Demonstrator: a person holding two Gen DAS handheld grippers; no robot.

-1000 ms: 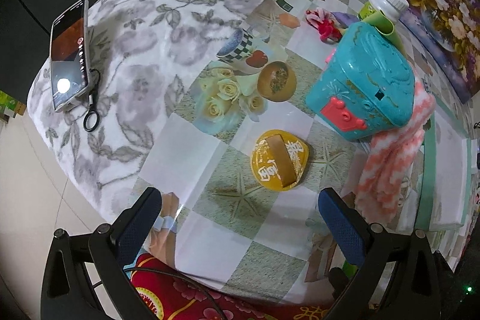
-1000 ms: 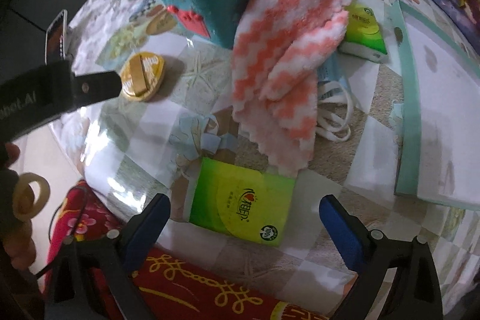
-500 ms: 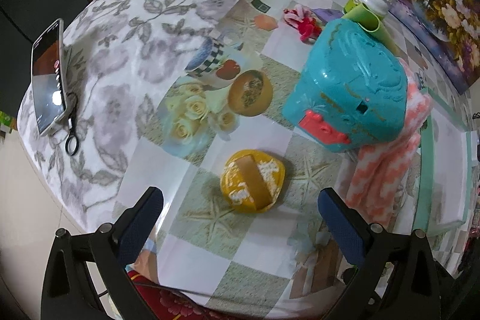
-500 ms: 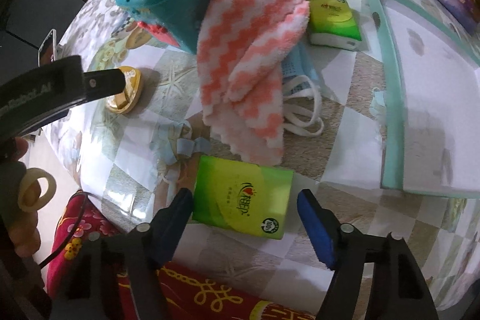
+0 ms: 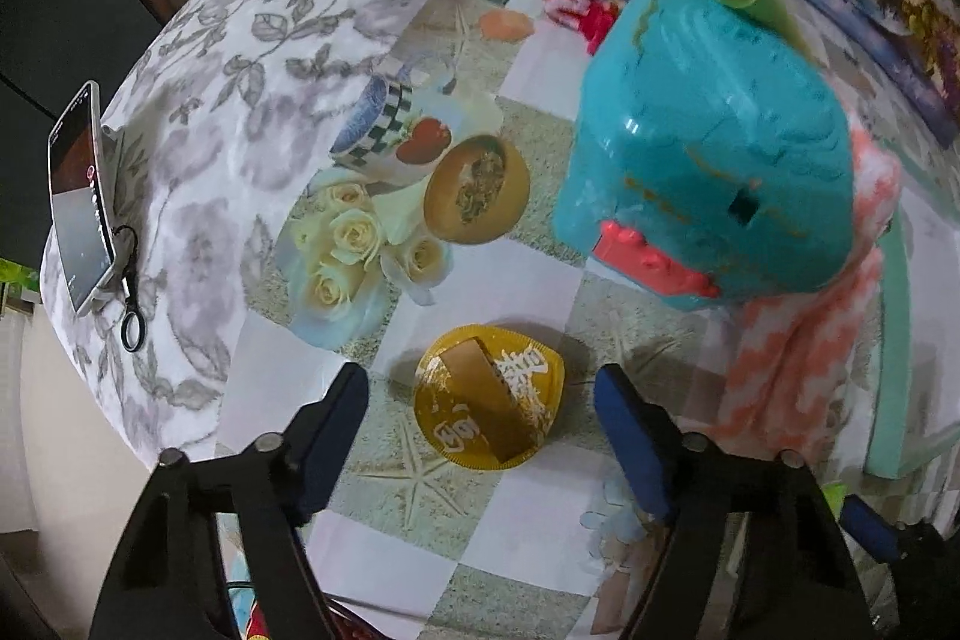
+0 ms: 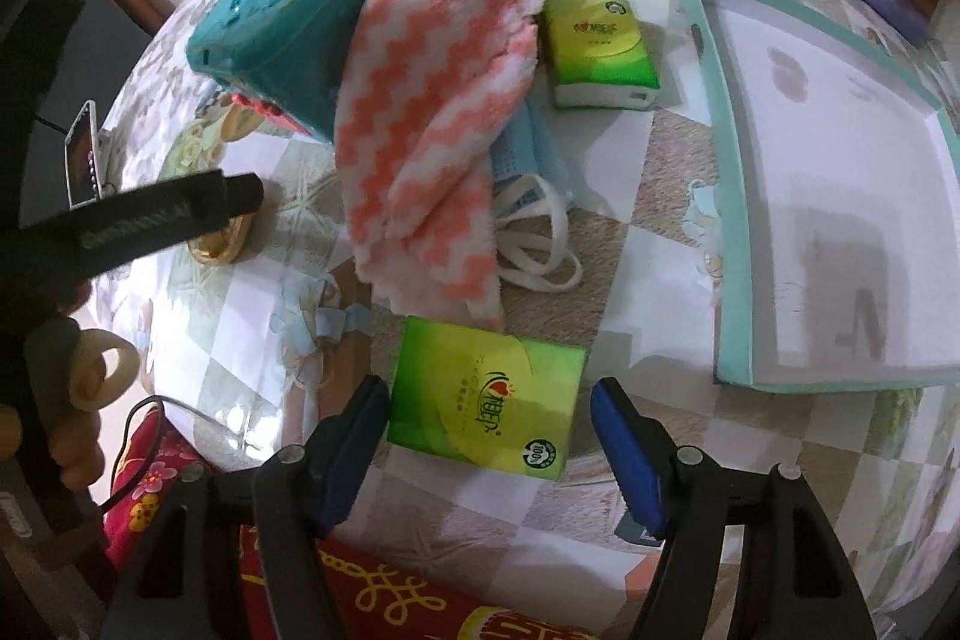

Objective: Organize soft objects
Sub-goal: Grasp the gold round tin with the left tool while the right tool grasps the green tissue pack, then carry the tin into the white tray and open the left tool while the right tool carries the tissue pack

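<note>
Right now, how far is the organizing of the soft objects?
Nothing looks sorted yet: the white tray holds nothing. In hand: the right gripper is open around the near green tissue pack, and the left gripper is open around the yellow puff; neither is gripped. Left: the pink striped towel draped on the teal box, the blue mask, and the far tissue pack.

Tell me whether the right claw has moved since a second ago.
Yes. The right claw has advanced to straddle the near tissue pack, narrowing its opening.
</note>
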